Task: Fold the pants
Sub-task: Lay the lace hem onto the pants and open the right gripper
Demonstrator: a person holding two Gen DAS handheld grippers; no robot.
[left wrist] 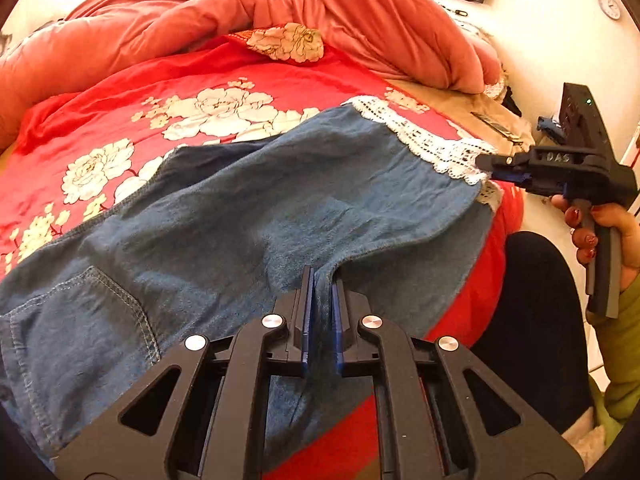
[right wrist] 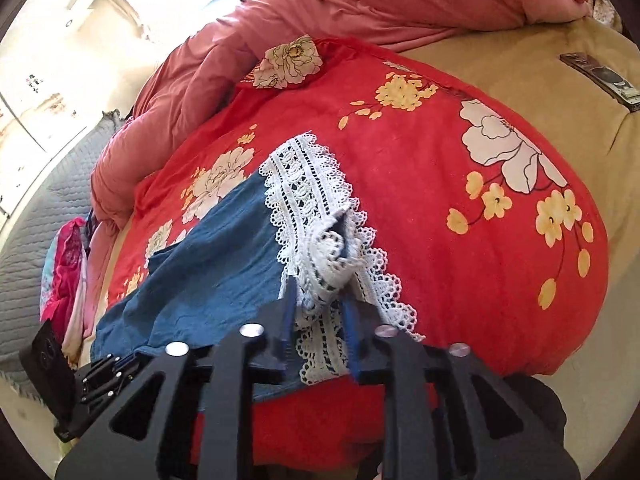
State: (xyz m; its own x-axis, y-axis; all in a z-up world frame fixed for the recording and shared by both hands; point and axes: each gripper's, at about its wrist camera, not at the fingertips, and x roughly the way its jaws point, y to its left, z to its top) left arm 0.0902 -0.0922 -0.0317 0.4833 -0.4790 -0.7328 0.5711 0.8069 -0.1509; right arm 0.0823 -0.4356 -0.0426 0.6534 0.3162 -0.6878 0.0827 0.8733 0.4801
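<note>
1. The left gripper (left wrist: 320,312) was clamped on a near fold of the denim pants (left wrist: 248,208), which lay across the red floral bedspread (left wrist: 120,92).
2. The right gripper (right wrist: 320,312) pinched the lace hem (right wrist: 320,236) at the right.
3. Folding seemed barely begun.
4. No containers showed.

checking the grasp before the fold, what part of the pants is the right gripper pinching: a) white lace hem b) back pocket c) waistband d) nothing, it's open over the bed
a: in the right wrist view the right gripper has its fingers closed on the bunched white lace hem of the blue pants, and the left wrist view shows the same pinch.
</note>
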